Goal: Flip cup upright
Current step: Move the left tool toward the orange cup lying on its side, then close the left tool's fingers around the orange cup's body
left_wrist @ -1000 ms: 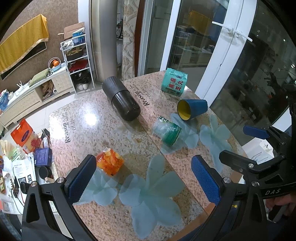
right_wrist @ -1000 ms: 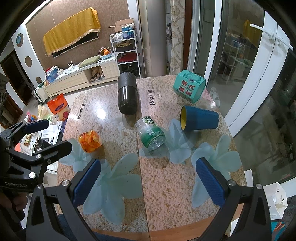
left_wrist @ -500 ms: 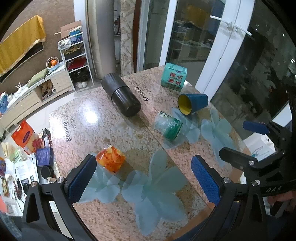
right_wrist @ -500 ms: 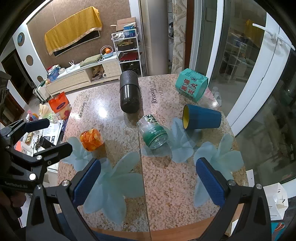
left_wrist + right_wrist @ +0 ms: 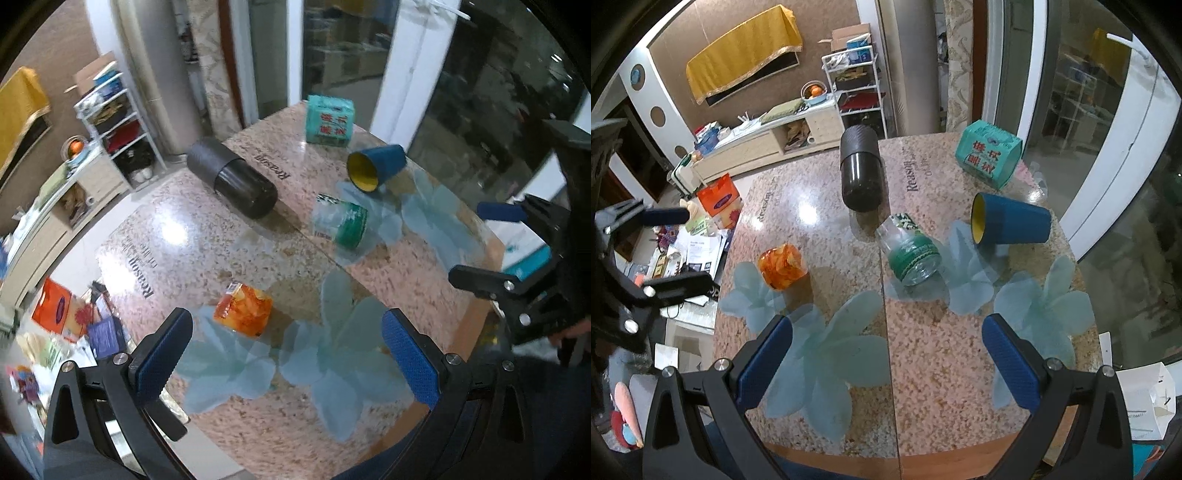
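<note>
The dark blue plastic cup with a yellow inside (image 5: 1010,223) (image 5: 376,167) lay on its side on the speckled granite tabletop (image 5: 938,369) (image 5: 177,236), toward the far right part of it. In the right wrist view its long axis ran roughly left to right, the yellow mouth facing left toward the table's middle and the closed base pointing right toward the glass door. It rested partly on a pale blue flower decal, near the teal printed tissue pack (image 5: 988,155) (image 5: 328,120) behind it and just right of the clear bottle with a green label (image 5: 911,251) (image 5: 341,223), which also lay on its side. A black ribbed cylinder (image 5: 860,173) (image 5: 232,182) lay further back, and an orange-filled clear jar (image 5: 782,265) (image 5: 243,308) sat toward the left.

The right gripper (image 5: 886,365) hovered over the near edge with its jaws spread wide and nothing between them, well apart from the cup. The left gripper (image 5: 286,358) was likewise released and held nothing, over the near left side of the table.
</note>
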